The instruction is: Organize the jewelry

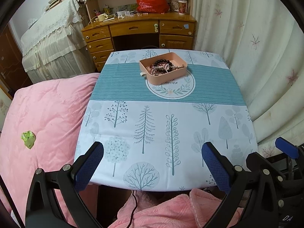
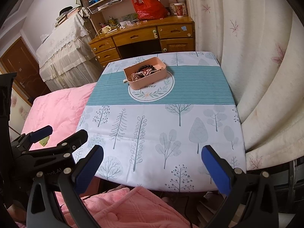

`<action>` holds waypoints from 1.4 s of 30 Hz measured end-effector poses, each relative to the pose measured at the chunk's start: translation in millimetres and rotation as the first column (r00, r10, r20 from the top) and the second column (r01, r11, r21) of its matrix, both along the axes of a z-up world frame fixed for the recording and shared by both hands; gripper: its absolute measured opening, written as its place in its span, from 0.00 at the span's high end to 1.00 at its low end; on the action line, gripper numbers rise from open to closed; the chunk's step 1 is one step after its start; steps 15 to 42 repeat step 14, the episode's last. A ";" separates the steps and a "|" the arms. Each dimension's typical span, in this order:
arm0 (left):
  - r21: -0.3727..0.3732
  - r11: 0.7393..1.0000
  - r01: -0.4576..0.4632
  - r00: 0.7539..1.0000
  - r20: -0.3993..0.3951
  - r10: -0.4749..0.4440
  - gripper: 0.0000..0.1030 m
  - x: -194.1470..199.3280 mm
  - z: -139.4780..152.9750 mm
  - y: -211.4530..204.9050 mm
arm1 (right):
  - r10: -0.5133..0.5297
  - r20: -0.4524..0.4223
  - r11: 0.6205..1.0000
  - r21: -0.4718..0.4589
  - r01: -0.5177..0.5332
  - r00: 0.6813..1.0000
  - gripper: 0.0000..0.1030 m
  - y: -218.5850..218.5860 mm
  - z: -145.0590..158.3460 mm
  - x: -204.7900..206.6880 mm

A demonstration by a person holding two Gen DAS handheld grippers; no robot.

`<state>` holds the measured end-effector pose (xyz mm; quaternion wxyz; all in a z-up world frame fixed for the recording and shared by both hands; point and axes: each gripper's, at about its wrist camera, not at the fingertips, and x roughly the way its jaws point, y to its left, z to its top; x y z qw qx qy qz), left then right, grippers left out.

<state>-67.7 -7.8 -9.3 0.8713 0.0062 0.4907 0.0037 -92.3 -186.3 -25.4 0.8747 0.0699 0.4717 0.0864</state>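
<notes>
Pink, one box (image 1: 163,70) sits far back on the desk (image 1: 163,133), with jewelry (image 1: 163,66) tangled inside, maybe several bracelets, too jumbled to count. Left hand-held gripper (image 1: 152,163) and right hand-held gripper (image 2: 152,163) gape wide, holding nothing.

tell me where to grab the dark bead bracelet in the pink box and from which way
A judgement: take the dark bead bracelet from above, jaws straddling its far arc, where the beads rise clear toward the back of the pink box. The box's upright walls block any sideways approach, and the nearer part of the loop runs into the other tangled jewelry. Either the left gripper or the right gripper is open and free.
</notes>
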 end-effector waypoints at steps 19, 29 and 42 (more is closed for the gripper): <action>0.003 1.000 0.001 1.000 0.001 -0.001 0.01 -1.6 -1.0 0.4 | -0.004 -0.008 1.000 0.001 0.004 1.000 0.00 -4.1 -6.0 -3.1; 0.003 1.000 0.001 1.000 0.001 -0.001 0.01 -1.6 -1.0 0.4 | -0.004 -0.008 1.000 0.001 0.004 1.000 0.00 -4.1 -6.0 -3.1; 0.003 1.000 0.001 1.000 0.001 -0.001 0.01 -1.6 -1.0 0.4 | -0.004 -0.008 1.000 0.001 0.004 1.000 0.00 -4.1 -6.0 -3.1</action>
